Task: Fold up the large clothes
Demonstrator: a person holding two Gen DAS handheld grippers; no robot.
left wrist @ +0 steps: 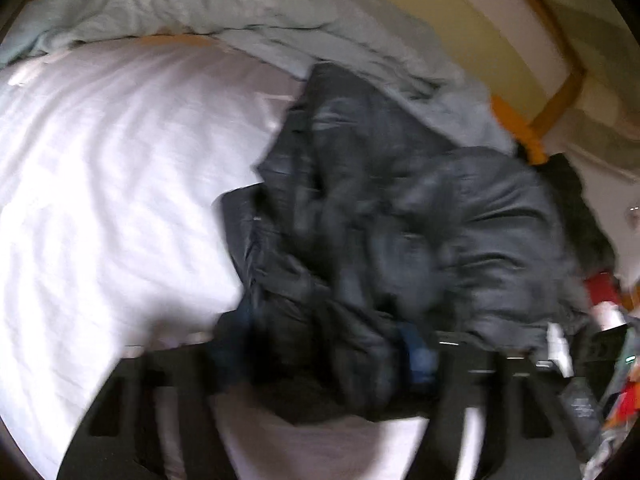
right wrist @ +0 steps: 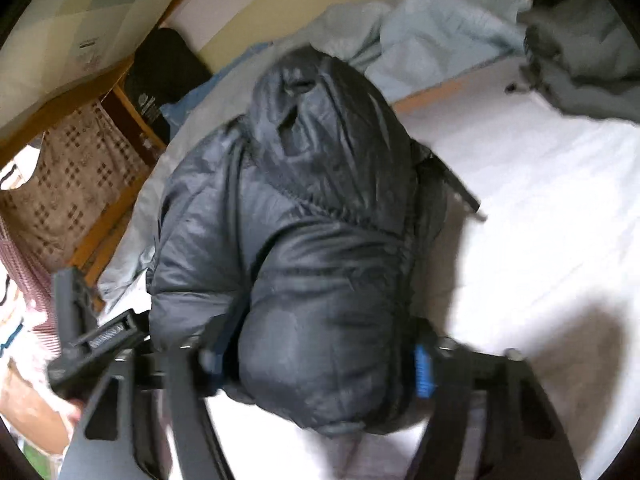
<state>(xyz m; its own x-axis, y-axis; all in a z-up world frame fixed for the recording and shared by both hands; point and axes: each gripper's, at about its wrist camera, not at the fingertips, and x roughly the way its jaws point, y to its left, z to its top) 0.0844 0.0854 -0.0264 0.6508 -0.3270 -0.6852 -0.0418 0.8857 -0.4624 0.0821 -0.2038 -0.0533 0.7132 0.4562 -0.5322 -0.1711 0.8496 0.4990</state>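
The right gripper (right wrist: 320, 364) has its two fingers spread wide, and a thick bundle of the black puffer jacket (right wrist: 304, 240) fills the space between them; the blue pad (right wrist: 423, 372) on the right finger touches the fabric. The pictures are blurred, so I cannot tell if the fingers really squeeze the jacket or only stand around it.

The left gripper (left wrist: 324, 364) is also blurred. Its fingers stand apart at the bottom of the left wrist view and the jacket (left wrist: 400, 240) lies crumpled between them, against a blue pad (left wrist: 420, 360). If the fingers grip the cloth, I cannot tell.

The jacket sits in a bunched heap on the white sheet (left wrist: 100, 180) of the bed, near the edge with the wooden frame (right wrist: 120, 208).

Behind the jacket lies a rumpled light blue blanket (left wrist: 260, 12), and a grey cloth (right wrist: 592, 52) lies at the far right of the right wrist view. In that view the left gripper's body (right wrist: 84, 344) shows at the lower left, beside the jacket. A brown patterned cloth (right wrist: 68, 184) hangs beyond the frame. No container can be made out; only some small colourful items (left wrist: 612, 320) show, too blurred to name.
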